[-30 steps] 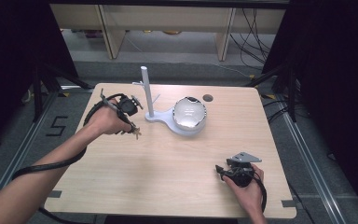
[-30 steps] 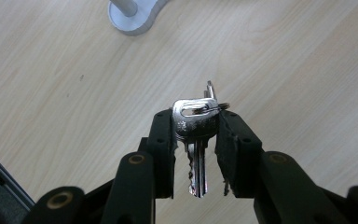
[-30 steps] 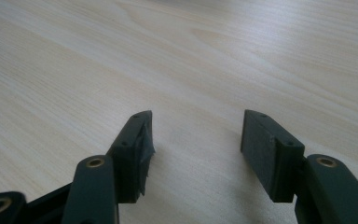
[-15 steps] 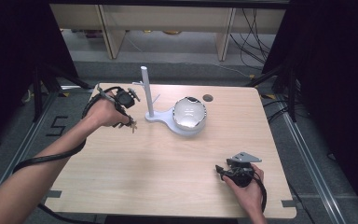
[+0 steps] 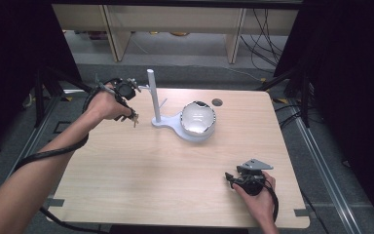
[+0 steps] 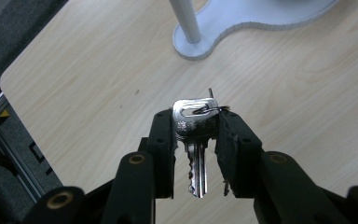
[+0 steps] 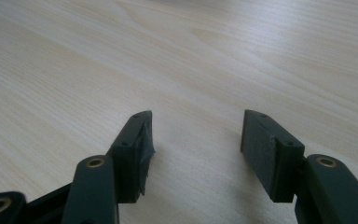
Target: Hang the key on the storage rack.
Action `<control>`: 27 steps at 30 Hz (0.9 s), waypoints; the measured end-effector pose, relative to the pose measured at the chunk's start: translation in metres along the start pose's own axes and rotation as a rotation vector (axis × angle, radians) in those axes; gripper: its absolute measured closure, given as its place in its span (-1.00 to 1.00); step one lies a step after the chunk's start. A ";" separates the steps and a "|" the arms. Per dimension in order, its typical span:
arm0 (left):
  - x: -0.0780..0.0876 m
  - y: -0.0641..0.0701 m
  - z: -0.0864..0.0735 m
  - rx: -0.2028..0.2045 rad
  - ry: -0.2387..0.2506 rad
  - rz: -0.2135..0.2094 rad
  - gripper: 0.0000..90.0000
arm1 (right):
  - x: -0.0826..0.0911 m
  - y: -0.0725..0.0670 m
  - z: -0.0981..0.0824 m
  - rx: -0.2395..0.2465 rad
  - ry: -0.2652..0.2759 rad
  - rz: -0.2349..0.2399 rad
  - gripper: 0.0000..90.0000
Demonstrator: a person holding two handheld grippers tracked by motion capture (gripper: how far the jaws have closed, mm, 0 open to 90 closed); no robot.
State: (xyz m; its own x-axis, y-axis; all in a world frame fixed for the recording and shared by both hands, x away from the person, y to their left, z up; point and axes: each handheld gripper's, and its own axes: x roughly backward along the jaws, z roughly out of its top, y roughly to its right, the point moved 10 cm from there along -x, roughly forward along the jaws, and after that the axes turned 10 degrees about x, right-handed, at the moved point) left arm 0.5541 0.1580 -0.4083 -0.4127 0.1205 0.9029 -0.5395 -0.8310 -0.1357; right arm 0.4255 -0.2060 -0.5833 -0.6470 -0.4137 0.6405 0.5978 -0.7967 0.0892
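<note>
Pale wooden table (image 5: 141,165) lay under everything. Silver metal keys on a ring (image 6: 196,135) sat clamped betw. my left gripper (image 6: 196,140) pads, blades hanging down, lifted off the table near its far left corner, beside the white post stand (image 5: 152,95) w/ its shiny round dome (image 5: 198,118). My right gripper (image 7: 196,140) rested at the near right, jaws apart, nothing betw. them.

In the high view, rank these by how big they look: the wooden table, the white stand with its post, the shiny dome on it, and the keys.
1. wooden table
2. white stand
3. shiny dome
4. keys, tiny, hanging from the left claw
</note>
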 end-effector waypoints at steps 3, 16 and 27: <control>0.002 -0.007 0.008 0.024 0.018 0.005 0.49 | 0.000 0.000 0.000 0.001 0.000 0.002 -0.01; 0.007 -0.025 0.035 0.029 0.053 0.050 0.49 | 0.001 -0.001 0.000 -0.017 -0.010 0.010 -0.01; 0.011 -0.032 0.051 0.050 0.074 0.050 0.49 | 0.001 -0.001 0.000 -0.019 -0.010 0.011 -0.01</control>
State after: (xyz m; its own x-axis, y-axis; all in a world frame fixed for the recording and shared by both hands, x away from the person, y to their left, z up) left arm 0.6041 0.1585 -0.3731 -0.4926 0.1166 0.8624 -0.4802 -0.8629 -0.1575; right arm 0.4239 -0.2059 -0.5829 -0.6360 -0.4180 0.6487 0.5957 -0.8003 0.0683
